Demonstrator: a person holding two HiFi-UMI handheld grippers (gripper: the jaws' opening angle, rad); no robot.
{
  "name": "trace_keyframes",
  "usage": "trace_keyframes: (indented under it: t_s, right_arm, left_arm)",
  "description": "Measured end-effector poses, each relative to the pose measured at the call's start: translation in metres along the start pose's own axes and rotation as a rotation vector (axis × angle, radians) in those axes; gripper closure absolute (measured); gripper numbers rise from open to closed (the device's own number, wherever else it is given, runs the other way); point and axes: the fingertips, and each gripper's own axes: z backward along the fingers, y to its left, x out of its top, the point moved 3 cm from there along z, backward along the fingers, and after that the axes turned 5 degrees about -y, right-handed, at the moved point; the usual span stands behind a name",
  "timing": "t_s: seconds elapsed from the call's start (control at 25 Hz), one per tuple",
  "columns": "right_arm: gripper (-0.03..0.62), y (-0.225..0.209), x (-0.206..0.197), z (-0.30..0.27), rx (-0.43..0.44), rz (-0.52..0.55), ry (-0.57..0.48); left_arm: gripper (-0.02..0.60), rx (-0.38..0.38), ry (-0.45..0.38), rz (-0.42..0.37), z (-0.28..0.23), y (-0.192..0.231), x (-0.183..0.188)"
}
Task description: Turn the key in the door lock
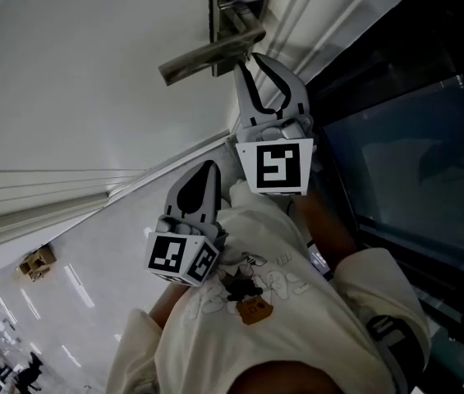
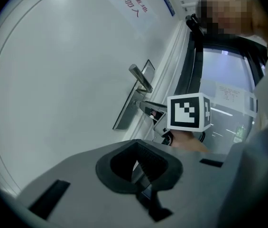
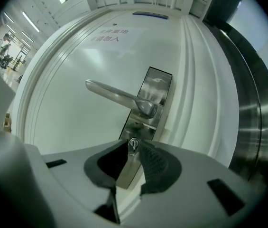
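Observation:
A steel lever handle (image 3: 119,98) and lock plate (image 3: 153,95) sit on the white door (image 3: 67,108). A small silver key (image 3: 133,146) stands in the lock below the lever. My right gripper (image 3: 134,152) is open, level at the lock, with the key in the gap between its pads and neither pad pressing on it. In the head view the right gripper (image 1: 252,62) reaches up to the lever handle (image 1: 211,56), and its fingertips hide the key. My left gripper (image 1: 209,169) hangs lower and to the left, shut and empty, apart from the door. The left gripper view shows the right gripper (image 2: 150,109) at the plate.
A dark glass panel (image 1: 412,162) and the ribbed door frame (image 1: 297,6) run along the door's right side. Red print (image 3: 110,34) is on the door above the lever. A cream sleeve (image 1: 281,302) fills the lower head view. A bright hall (image 1: 2,351) lies far left.

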Motion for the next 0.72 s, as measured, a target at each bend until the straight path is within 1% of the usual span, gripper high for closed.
trace_keyframes:
  t_s: [0.12,0.16,0.2,0.24,0.36,0.44,0.6,0.72]
  right_arm:
    - [0.52,-0.001,-0.003,-0.01,-0.005,-0.006,0.011]
    - [0.537,-0.001,-0.004,-0.013,-0.005,-0.008,0.008]
    - [0.568,-0.002,-0.005,-0.016,-0.004,-0.014,0.005]
    - [0.577,-0.002,-0.006,-0.017,-0.002,-0.024,0.004]
    - [0.579,-0.003,-0.006,-0.017,0.008,-0.089,-0.003]
    - [0.579,-0.005,-0.008,-0.016,0.024,-0.2,-0.015]
    - [0.579,-0.011,-0.012,-0.016,0.054,-0.484,-0.044]
    - [0.579,-0.013,-0.014,-0.015,0.058,-0.632,-0.066]
  left_arm:
    - [0.575,0.014,0.0,0.007,0.003,0.007,0.0]
    - [0.575,0.02,-0.001,0.008,0.004,0.01,0.0]
    - [0.575,0.026,-0.002,0.009,0.005,0.013,0.0]
    - [0.575,0.031,-0.002,0.011,0.006,0.015,0.001]
    - [0.575,0.037,-0.004,0.015,0.007,0.02,0.004]
    - [0.575,0.031,0.0,0.015,0.006,0.02,0.003]
    - [0.575,0.005,0.013,0.015,0.001,0.013,-0.001]
    - [0.575,0.001,0.026,0.02,0.001,0.011,-0.005]
